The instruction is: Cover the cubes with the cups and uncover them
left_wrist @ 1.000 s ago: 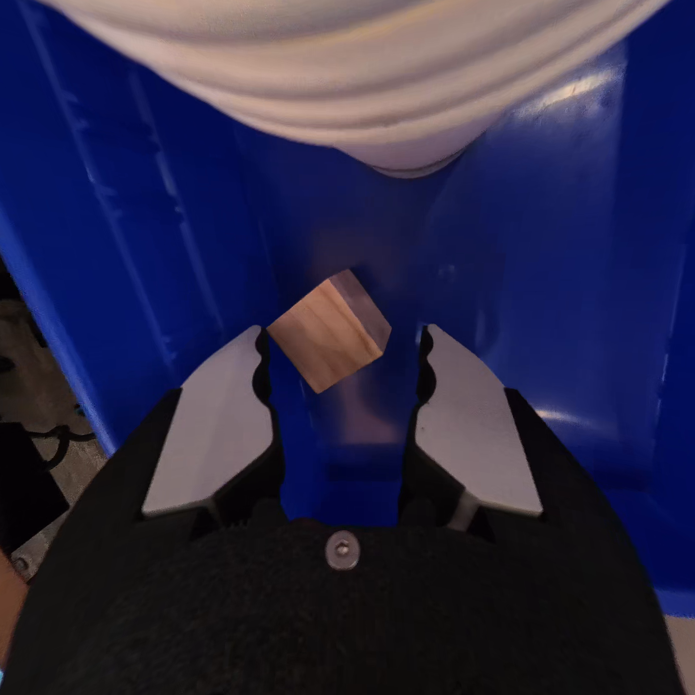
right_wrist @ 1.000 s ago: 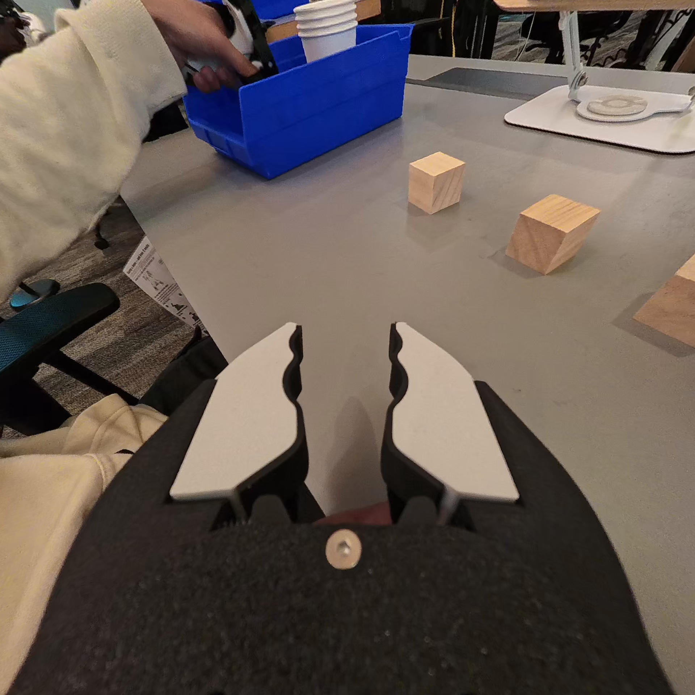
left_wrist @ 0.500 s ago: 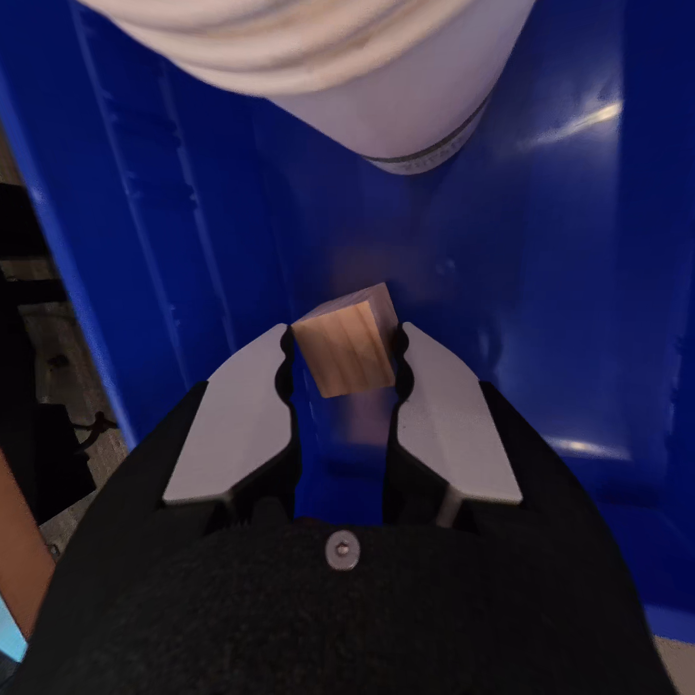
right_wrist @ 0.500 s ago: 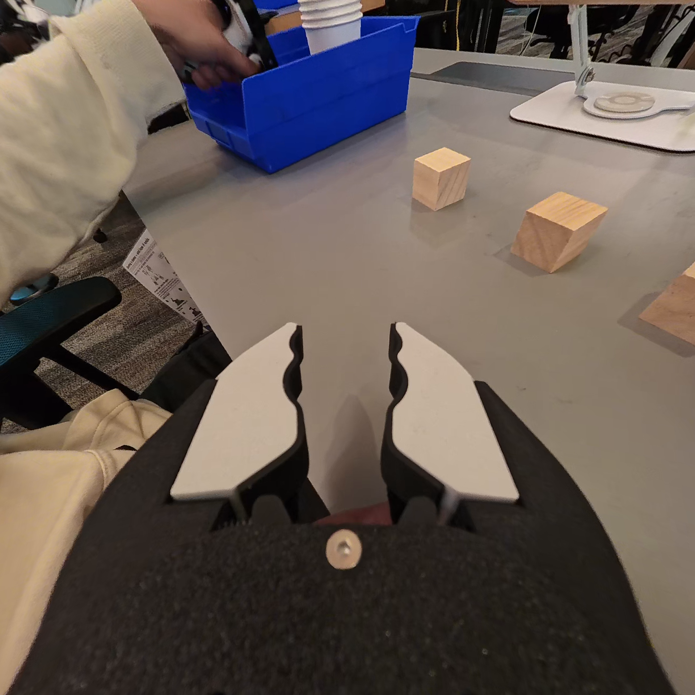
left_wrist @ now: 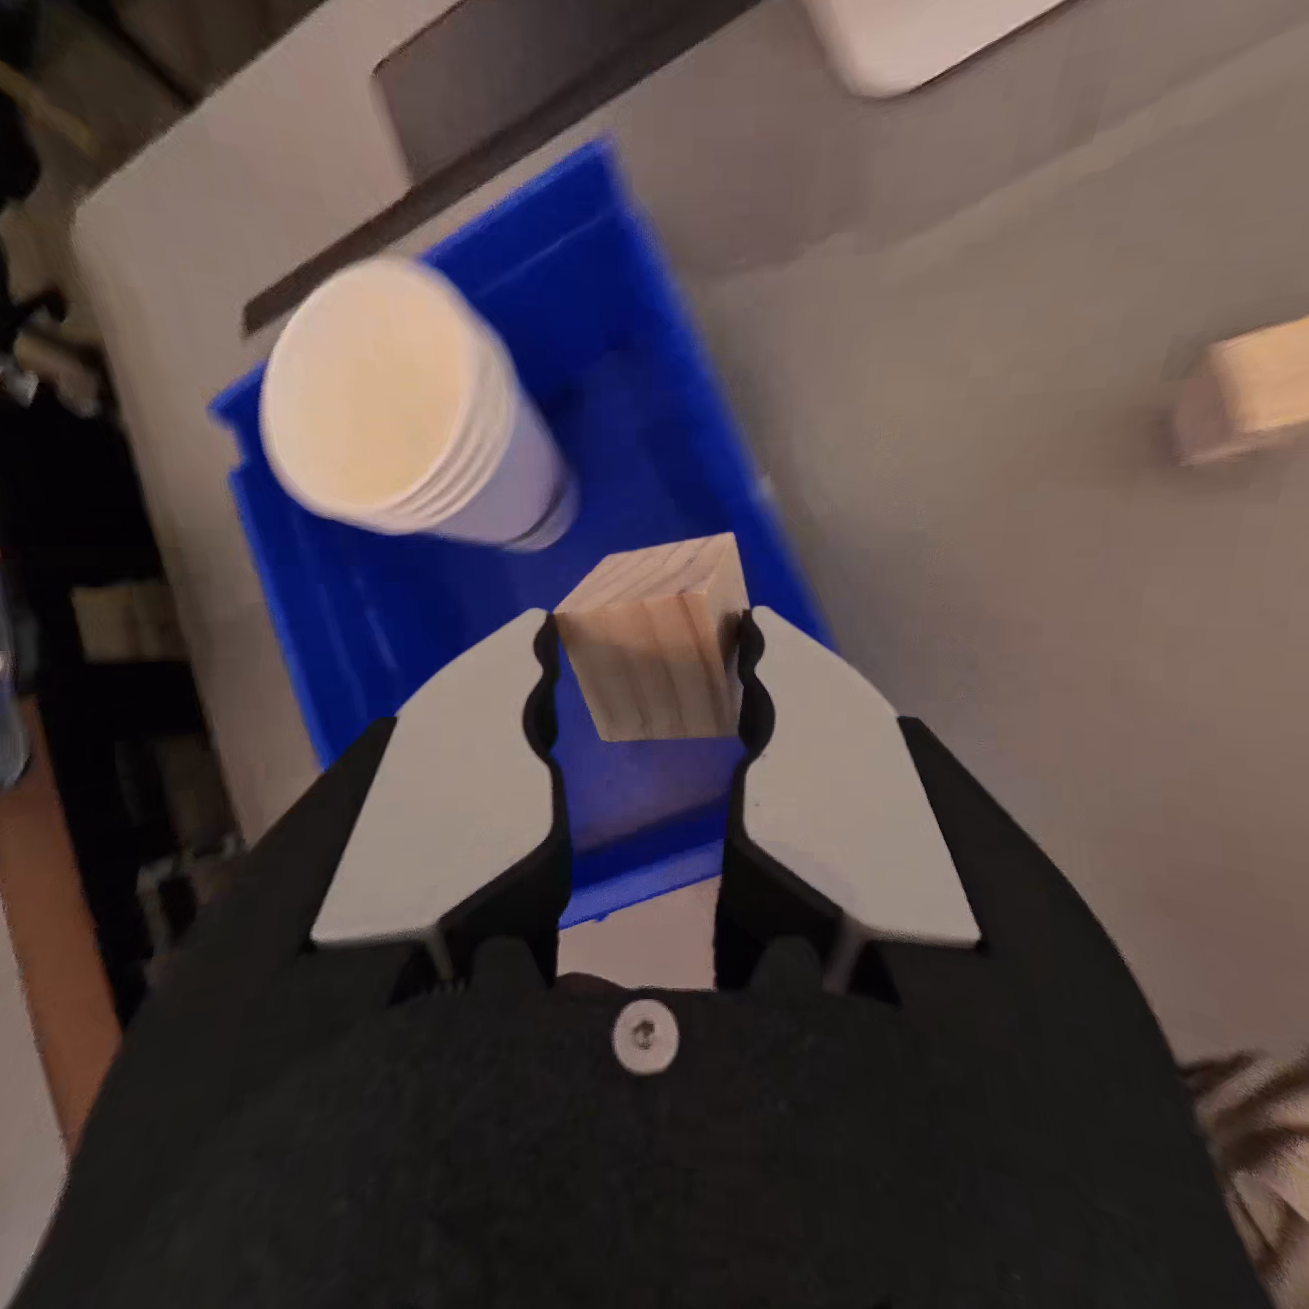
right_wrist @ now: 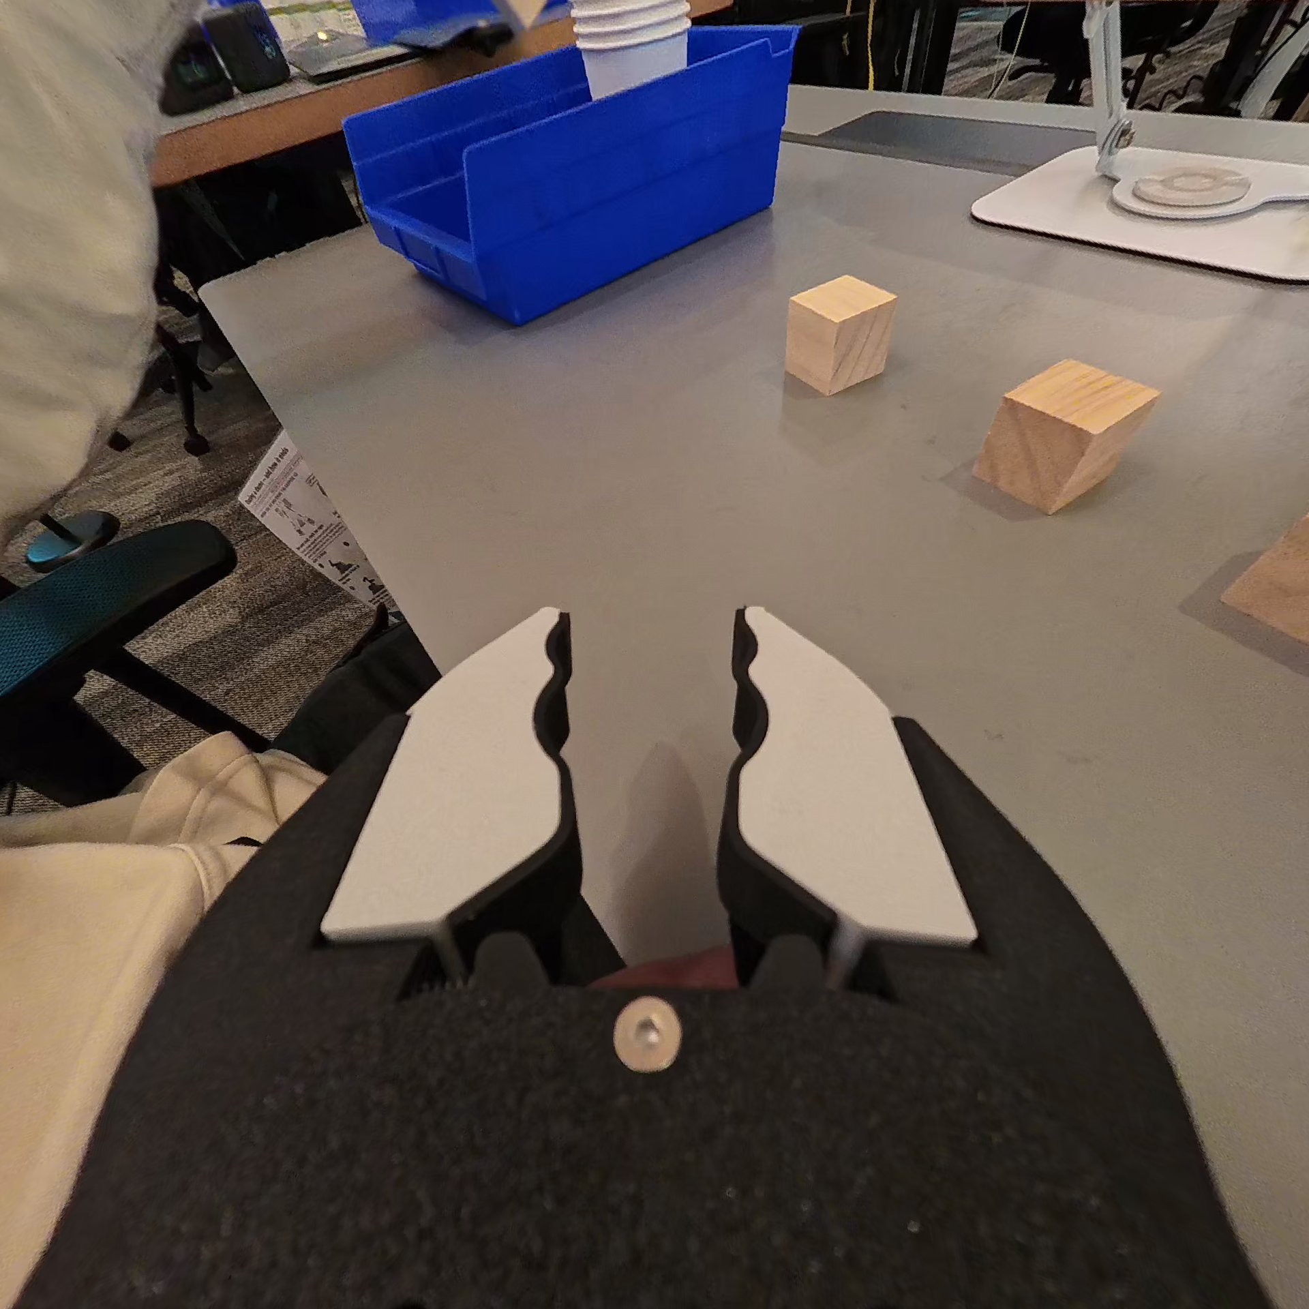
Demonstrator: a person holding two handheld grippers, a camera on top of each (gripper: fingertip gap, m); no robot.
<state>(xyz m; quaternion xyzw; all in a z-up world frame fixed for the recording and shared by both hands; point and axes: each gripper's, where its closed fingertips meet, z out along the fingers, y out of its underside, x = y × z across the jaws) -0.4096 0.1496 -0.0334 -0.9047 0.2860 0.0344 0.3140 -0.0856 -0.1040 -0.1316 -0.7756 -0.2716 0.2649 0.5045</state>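
My left gripper (left_wrist: 648, 623) is shut on a wooden cube (left_wrist: 659, 652) and holds it high above the blue bin (left_wrist: 708, 397). A stack of white paper cups (left_wrist: 397, 404) stands in the bin; it also shows in the right wrist view (right_wrist: 632, 42). My right gripper (right_wrist: 650, 620) is open and empty low over the grey table (right_wrist: 637, 460). Ahead of it on the table sit a small wooden cube (right_wrist: 841, 333), a tilted cube (right_wrist: 1062, 433) and part of a third (right_wrist: 1275, 588) at the right edge.
The blue bin (right_wrist: 567, 177) stands at the table's far left corner. A white stand base (right_wrist: 1147, 205) is at the far right. A cream sleeve (right_wrist: 64, 248) and an office chair (right_wrist: 92, 602) are to the left, beyond the table edge.
My left gripper closed on the cube inside the bin and has lifted it up out of the bin. The right gripper has stayed open, and its view shifted slightly.
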